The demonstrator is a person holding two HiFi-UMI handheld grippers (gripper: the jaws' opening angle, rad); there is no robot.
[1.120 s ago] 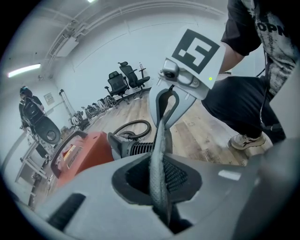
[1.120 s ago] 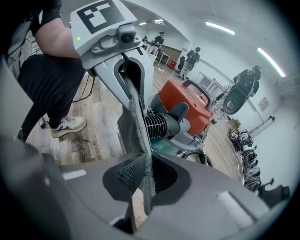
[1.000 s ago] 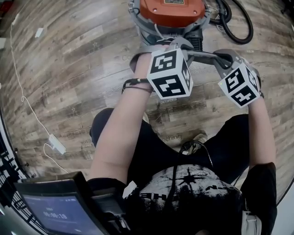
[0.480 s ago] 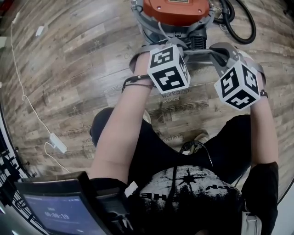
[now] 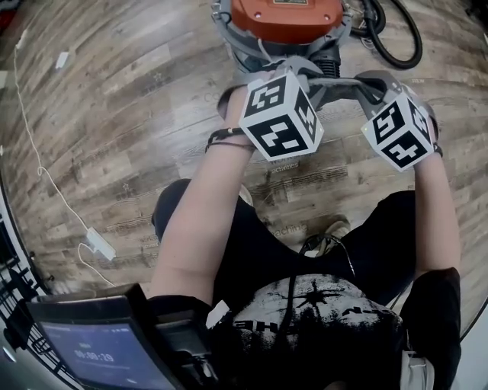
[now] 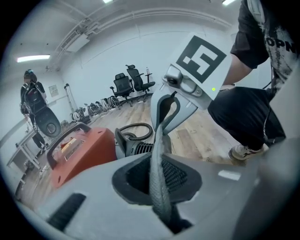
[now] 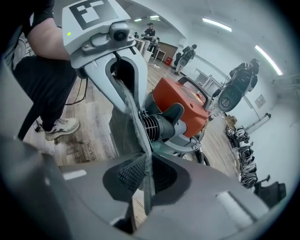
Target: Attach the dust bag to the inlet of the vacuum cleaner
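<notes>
Holding nearly the same place as a second before, the left gripper [image 6: 158,187] and the right gripper [image 7: 145,180] kept their fingers [image 6: 178,176] pinched on the grey dust bag [image 6: 158,140], stretched between them beside the orange vacuum cleaner [image 5: 284,19]. It was probably not yet on the inlet. Both grippers pointed steeply down.

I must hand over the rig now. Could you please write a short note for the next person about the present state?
Left hand-held gripper: shut on the dust bag's edge.
Right hand-held gripper: shut on the same edge, further along.
Bag: stretched between both, just in front of the orange vacuum cleaner.
Done: bag picked up and spread.
Left: fit its opening onto the vacuum cleaner; it does not look attached yet.
</notes>
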